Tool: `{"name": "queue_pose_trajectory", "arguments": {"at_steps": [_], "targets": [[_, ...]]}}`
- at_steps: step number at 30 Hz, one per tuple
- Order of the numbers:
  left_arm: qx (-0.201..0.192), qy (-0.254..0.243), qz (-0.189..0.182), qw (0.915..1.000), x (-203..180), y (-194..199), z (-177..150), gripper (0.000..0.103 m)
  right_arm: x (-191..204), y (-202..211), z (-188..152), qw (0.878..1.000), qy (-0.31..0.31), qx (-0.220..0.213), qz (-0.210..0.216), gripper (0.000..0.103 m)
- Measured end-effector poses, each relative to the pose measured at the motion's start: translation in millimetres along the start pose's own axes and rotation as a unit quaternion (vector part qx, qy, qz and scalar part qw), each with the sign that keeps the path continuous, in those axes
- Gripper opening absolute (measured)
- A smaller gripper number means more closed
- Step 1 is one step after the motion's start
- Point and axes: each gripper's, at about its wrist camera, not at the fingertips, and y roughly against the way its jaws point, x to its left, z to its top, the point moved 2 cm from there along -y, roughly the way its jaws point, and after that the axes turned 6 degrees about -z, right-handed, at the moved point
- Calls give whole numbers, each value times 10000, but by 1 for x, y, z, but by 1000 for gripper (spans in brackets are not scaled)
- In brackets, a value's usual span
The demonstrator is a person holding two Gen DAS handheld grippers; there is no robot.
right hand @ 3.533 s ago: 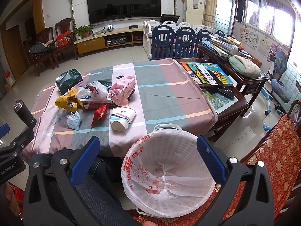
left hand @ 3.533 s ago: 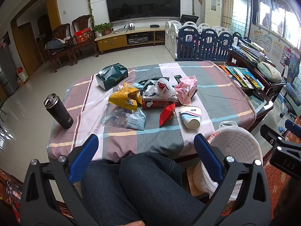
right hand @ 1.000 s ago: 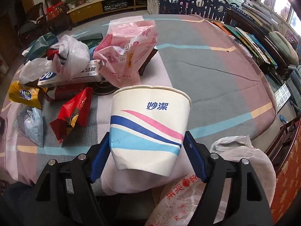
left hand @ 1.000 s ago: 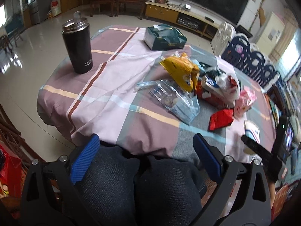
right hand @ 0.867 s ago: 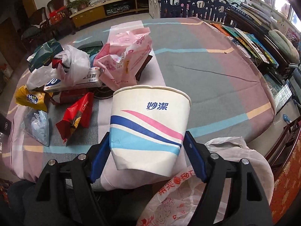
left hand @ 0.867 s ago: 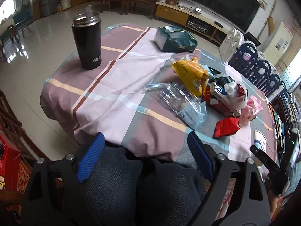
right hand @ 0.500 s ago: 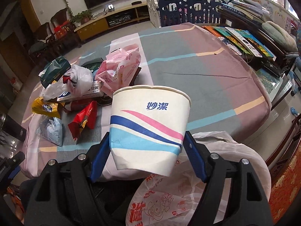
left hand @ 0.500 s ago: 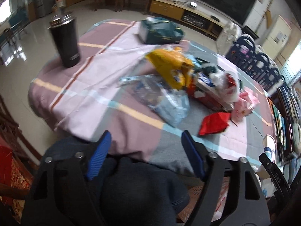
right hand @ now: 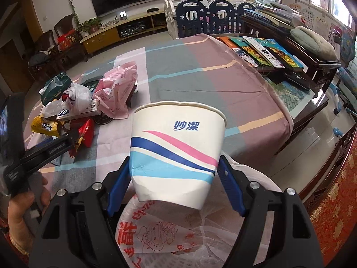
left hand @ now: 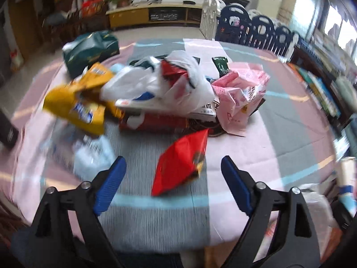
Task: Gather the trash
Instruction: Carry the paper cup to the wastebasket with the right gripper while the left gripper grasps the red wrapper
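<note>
My right gripper (right hand: 174,172) is shut on a white paper cup (right hand: 178,151) with blue and pink stripes, held above the plastic-lined trash basket (right hand: 169,234). My left gripper (left hand: 173,172) hovers over the table's near edge, its jaws opening, and a red snack bag (left hand: 180,163) lies on the cloth between and just beyond the blue pads, untouched. Behind it sits a heap of trash: a yellow bag (left hand: 78,105), a white plastic bag (left hand: 160,84) on a box, a pink bag (left hand: 241,98) and a clear wrapper (left hand: 89,154). The left view is blurred.
A green tissue pack (left hand: 89,51) lies at the table's far left, a black flask (left hand: 6,127) at the left edge. Books and a remote (right hand: 267,53) rest on a side table to the right. A hand (right hand: 20,203) holds the left gripper's handle.
My left gripper swung right across the table from the flask side to the red snack bag, narrowing then widening its jaws. My right gripper carried the cup back and up over the basket.
</note>
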Motion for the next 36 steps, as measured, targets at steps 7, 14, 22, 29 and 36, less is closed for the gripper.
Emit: {"name": "queue_pose_trajectory", "arguments": {"at_steps": [7, 14, 22, 29, 36], "targets": [[660, -253, -176, 9973, -13, -43, -10, 34, -24, -8, -14, 9998, -109, 132, -97, 75], [114, 507, -885, 9947, 14, 16, -27, 29, -20, 4, -23, 9998, 115, 121, -54, 75], [148, 492, -1216, 9913, -9, 82, -67, 29, -34, 10, -39, 9996, 41, 284, -76, 75], [458, -456, -1484, 9868, -64, 103, -114, 29, -47, 23, -50, 9981, 252, 399, -390, 75], [276, -298, -1476, 9882, -55, 110, -109, 29, -52, 9, -99, 9916, 448, 1135, -419, 76]]}}
